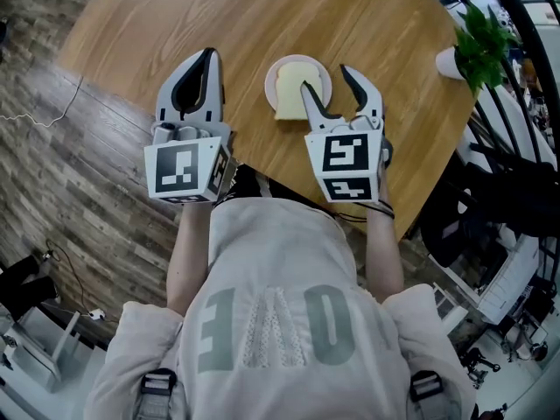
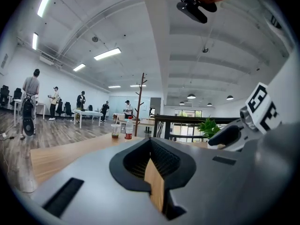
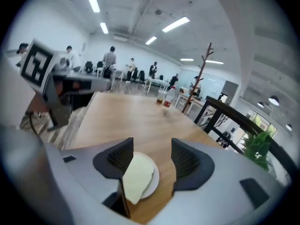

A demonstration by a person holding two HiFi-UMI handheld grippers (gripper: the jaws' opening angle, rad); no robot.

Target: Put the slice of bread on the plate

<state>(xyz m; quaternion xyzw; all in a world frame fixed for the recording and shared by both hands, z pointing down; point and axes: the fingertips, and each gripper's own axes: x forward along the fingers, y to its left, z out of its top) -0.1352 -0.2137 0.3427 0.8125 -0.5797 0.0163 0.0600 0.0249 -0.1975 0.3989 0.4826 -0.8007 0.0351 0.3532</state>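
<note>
Pale, flat slice of bread (image 1: 291,90) lies on the small white round plate (image 1: 270,81). The plate sits on the light wooden bench (image 1: 262,16), not far from the edge nearest the person. The slice's long axis runs approx. near-to-far from the person. Its far end looks rounded. Its straighter near edge faces the person & hangs a little over the plate's near rim.

R tongs (image 1: 325,77) are over the bench on the person's side of the plate, pointing away & downward. Jaws are spread wide w/ nothing gripped. In the right gripper view, plate & bread show through the gap, lower down & closer to the left jaw. In the head view that jaw crosses in front of the slice's right side. The pads don't press on the bread.

L tongs (image 1: 208,55) are left of the plate, apart from it. Jaws are closed together & empty; the left gripper view shows only a thin strip of bench between the pads.

A leafy green plant in a white pot (image 1: 477,42) stands at the bench's far right edge.
</note>
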